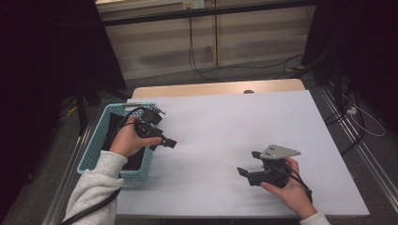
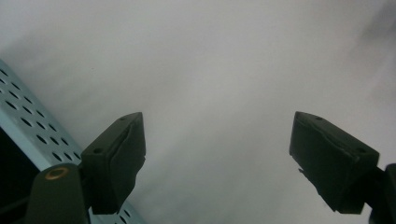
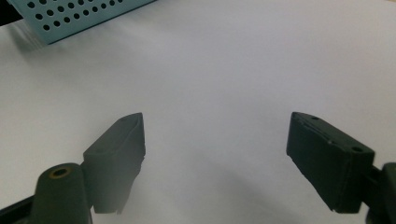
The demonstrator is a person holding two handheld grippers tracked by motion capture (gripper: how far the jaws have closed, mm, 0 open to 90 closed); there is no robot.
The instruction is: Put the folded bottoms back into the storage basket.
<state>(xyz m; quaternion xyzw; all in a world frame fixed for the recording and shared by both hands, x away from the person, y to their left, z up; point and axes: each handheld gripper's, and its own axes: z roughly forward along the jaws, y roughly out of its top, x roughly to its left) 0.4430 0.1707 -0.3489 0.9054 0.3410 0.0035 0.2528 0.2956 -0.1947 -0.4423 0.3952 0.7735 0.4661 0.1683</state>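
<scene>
Basket contents dark, unclear | left gripper jaws wide, empty | right gripper same

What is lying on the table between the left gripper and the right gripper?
Nothing: in the high view, the white table is bare between the left gripper and the right gripper.

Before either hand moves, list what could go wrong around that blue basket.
1. The left tongs hang open right beside the blue basket; a swing toward it could knock the rim and shove the basket, which already sits at the table's left edge.
2. The cable from the left tongs loops over the basket and could snag on its rim.
3. Something dark lies inside the basket; reaching in blind with the right tongs risks a poor grip.
</scene>
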